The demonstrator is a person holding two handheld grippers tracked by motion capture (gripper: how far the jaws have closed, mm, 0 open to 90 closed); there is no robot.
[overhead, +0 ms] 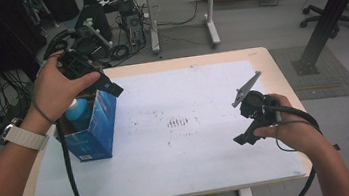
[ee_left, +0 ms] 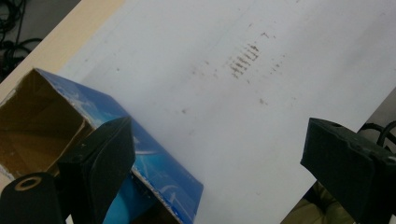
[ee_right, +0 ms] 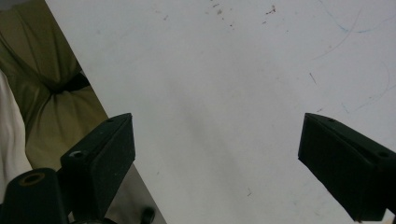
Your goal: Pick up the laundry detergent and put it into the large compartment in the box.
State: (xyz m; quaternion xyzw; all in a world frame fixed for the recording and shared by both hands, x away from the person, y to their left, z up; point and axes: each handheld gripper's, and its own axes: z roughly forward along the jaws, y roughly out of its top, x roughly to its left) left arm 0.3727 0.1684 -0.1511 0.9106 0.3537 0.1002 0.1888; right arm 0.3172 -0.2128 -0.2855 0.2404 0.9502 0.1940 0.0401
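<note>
Jaws spread wide on both: left tool (overhead: 111, 88) hovers over the blue carton (overhead: 97, 130); right tool (overhead: 244, 137) hangs above the tabletop (overhead: 172, 179).

No word, brand or number can be read here. The blue box (overhead: 95, 130), standing near the left edge of the table (overhead: 264, 59), carries a small pale label low on its front face — too blurred to make out. The white sheet (overhead: 180, 162) bears only dark smudges and faint scribbles near its middle — no lettering.
</note>
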